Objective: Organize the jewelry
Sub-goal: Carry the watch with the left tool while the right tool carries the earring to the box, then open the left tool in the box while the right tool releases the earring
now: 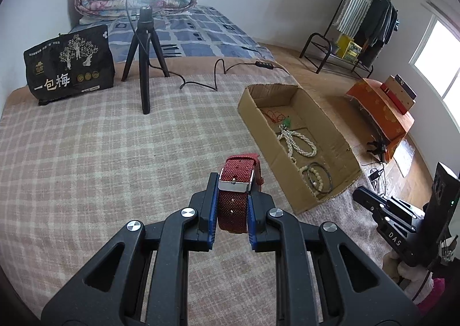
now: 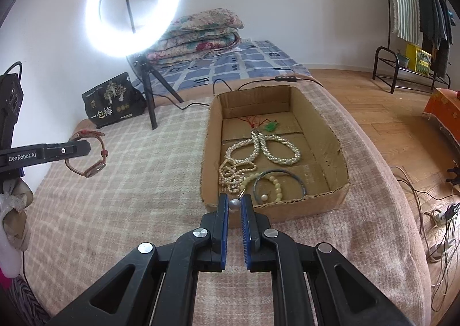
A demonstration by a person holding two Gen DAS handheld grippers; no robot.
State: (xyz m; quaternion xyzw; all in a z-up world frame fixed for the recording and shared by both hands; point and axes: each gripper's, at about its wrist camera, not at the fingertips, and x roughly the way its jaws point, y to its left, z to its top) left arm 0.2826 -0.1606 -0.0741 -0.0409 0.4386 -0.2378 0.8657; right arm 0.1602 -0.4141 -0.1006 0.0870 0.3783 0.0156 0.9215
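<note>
Left gripper point(image 1: 231, 199): my jaws clamp the red strap point(image 1: 233, 205); its lower end is hidden.
Right gripper point(image 2: 234, 205): I pinch a pearl point(image 2: 233, 205); its fine hook is barely legible.

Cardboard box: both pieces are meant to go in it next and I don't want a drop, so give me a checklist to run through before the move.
1. Left gripper clamped on the red woven watch strap: ok, blue pads press both sides.
2. Right gripper clamped on the pearl pendant: ok, though only the tips pinch it.
3. Cardboard box open on top: ok.
4. Free floor in the box: ok, its far end is bare beyond the pearl necklaces and dark bangle.
5. Pendant's chain hanging free: cannot tell.
6. Both grippers above the box: not ok, both short of its near wall.
</note>
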